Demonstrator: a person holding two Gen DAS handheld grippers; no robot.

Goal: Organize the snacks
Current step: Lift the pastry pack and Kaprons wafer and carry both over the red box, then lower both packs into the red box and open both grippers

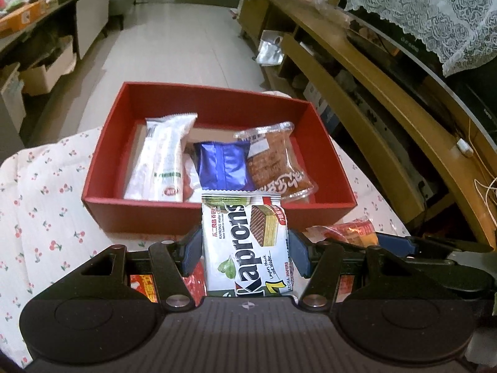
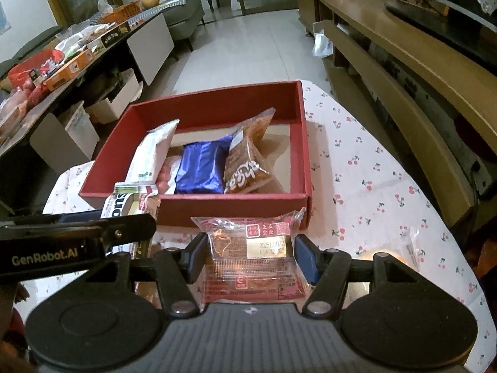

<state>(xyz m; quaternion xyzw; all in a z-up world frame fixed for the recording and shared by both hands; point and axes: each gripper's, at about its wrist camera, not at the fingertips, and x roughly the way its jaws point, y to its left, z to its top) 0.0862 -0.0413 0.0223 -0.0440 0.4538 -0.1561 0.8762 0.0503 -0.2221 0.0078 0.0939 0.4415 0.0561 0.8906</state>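
Two packets up: left gripper (image 1: 245, 250) pinching the wafer pack (image 1: 243, 242), right gripper (image 2: 250, 259) pinching the red pastry packet (image 2: 248, 258), both just short of the red box (image 1: 217, 209), ready to drop in.

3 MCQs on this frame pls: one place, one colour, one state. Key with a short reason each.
1. Where does the blue foil packet lie?
A. on the cloth beside the box
B. inside the red box
C. in the right claw

2. What colour is the print on the tablecloth?
A. red cherries
B. blue stripes
C. yellow dots

3. What is the left claw doing?
A. gaping empty
B. closed on the Kaprons wafer pack
C. gripping the box wall

Key: B, it sits between the box walls; A, cherries dot the white cloth; B, both pads press the pack's sides.
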